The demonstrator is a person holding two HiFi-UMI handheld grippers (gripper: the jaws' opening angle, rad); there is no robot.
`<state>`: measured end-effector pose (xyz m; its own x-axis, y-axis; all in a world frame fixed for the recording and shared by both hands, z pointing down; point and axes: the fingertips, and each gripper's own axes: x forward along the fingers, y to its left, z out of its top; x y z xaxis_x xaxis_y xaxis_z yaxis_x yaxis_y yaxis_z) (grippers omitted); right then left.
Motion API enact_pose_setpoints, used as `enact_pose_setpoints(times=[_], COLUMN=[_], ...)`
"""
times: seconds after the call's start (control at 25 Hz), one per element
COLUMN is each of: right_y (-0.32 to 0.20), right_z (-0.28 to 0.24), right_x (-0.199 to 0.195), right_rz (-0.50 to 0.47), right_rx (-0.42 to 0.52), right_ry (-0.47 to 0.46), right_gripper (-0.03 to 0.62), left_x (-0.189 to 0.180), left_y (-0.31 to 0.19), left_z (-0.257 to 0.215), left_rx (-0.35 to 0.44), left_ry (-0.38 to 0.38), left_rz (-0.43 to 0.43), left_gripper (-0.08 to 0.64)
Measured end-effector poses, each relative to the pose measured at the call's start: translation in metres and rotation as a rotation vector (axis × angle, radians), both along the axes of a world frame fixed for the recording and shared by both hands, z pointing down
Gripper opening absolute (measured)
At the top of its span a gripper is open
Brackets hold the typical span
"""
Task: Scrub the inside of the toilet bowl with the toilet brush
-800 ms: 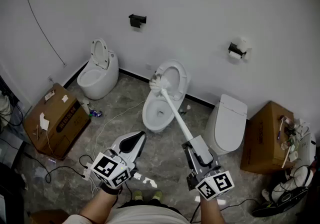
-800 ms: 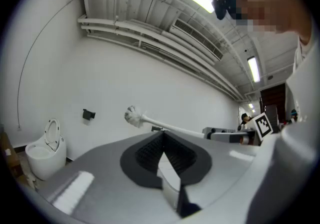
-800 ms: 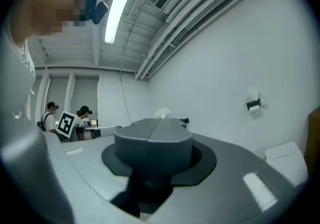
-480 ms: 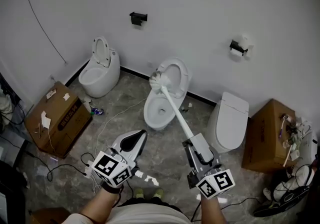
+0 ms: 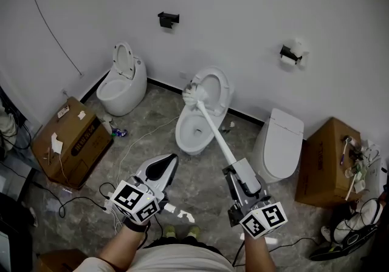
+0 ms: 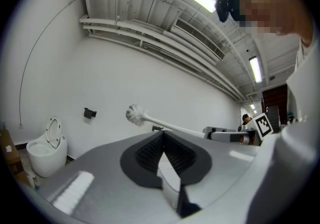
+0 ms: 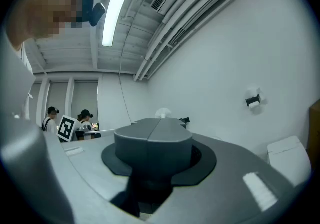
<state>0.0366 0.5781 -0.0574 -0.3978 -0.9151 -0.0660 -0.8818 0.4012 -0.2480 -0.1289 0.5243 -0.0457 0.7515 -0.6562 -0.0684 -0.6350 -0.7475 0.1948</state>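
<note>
White bristles of the long-handled white plastic toilet brush (image 5: 191,93) hang by the raised seat of the middle white ceramic toilet bowl (image 5: 184,142) in the head view, not yet down inside. The right gripper (image 5: 238,175) clamps the handle's end, and the left gripper (image 5: 165,169) hangs low beside it.

Left gripper view: jaws pressed together on nothing, with the brush head (image 6: 134,114) in the air ahead.

Right gripper view: jaws closed around the handle, and the bristles peep past them.

Best to tip the head down under the rim and grip firmly, as so long a lever may twist.

Glossy toilet bowl (image 5: 185,142) — matt cardboard box (image 5: 67,143)
</note>
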Motion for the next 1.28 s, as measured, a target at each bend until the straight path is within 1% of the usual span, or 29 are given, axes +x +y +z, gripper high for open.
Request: enact_pose_setpoints(times=[0.12, 0.32, 0.56, 0.8, 1.08, 1.28], right_y=[-0.001, -0.002, -0.001, -0.013, -0.049, -0.099], right_z=[0.002, 0.012, 0.025, 0.033, 0.045, 0.059], right_x=[0.008, 0.024, 0.044, 0.058, 0.063, 0.057], right_rz=[-0.004, -0.006, -0.022, -0.019, -0.009, -0.003], right_rx=[-0.013, -0.041, -0.061, -0.078, -0.1, -0.135], right_ry=[-0.028, -0.043, -0.056, -0.069, -0.065, -0.045], right_gripper=[0.166, 0.166, 0.165, 0.165, 0.164, 0.166], left_x=[0.0, 0.004, 0.022, 0.035, 0.039, 0.034], left_y=[-0.003, -0.007, -0.009, -0.02, -0.059, -0.114], left_z=[0.0, 0.001, 0.012, 0.019, 0.024, 0.035], left_rx=[-0.006, -0.01, -0.017, -0.023, -0.014, -0.024], left_ry=[0.008, 0.007, -0.003, -0.012, -0.005, 0.015], left_rz=[-0.011, -0.039, -0.056, -0.059, -0.061, -0.057], left_gripper=[0.006, 0.006, 0.005, 0.006, 0.006, 0.006])
